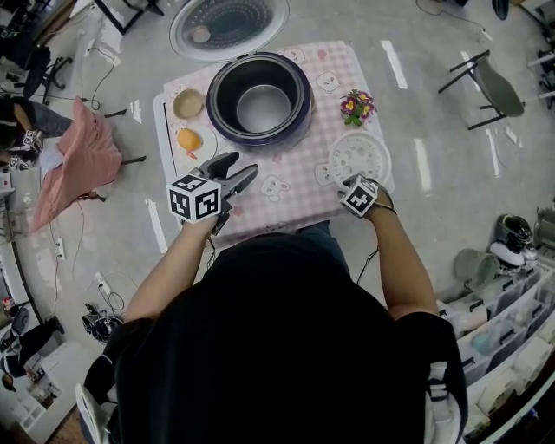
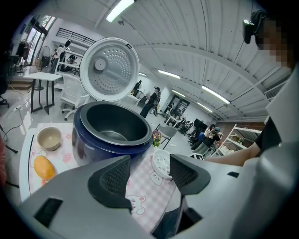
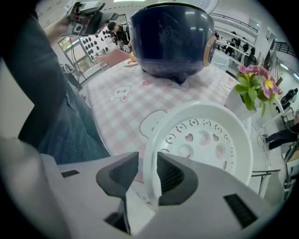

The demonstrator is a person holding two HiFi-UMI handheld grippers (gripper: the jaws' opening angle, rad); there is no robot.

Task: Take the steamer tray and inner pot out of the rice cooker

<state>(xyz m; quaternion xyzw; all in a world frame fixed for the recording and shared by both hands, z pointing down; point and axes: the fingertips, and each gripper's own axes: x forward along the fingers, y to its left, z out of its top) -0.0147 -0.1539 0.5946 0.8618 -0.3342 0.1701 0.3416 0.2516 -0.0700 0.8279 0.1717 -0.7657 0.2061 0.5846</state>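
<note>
Release of the steamer tray (image 3: 201, 140) onto the checked cloth (image 1: 286, 186), right of the rice cooker (image 1: 299, 121). The right gripper (image 3: 147, 172) is pointing steeply down over the tray's near rim. Its jaws are standing narrowly apart with the rim between them: the white edge is lying against one pad, and a gap is showing at the other, so the tray appears to be resting on the cloth rather than being clamped. To finish this step well, the jaws should probably widen until both pads are clear, and the gripper should rise straight off the rim, since a sideways pull could drag or tip the light tray toward the flower pot (image 1: 356, 106) just behind it. The left gripper (image 2: 149, 175) is hovering in front of the cooker with its jaws wide and nothing between them. The inner pot (image 1: 263, 104) is sitting in the cooker under the raised lid (image 1: 228, 26), so half the task seems to be waiting.
</note>
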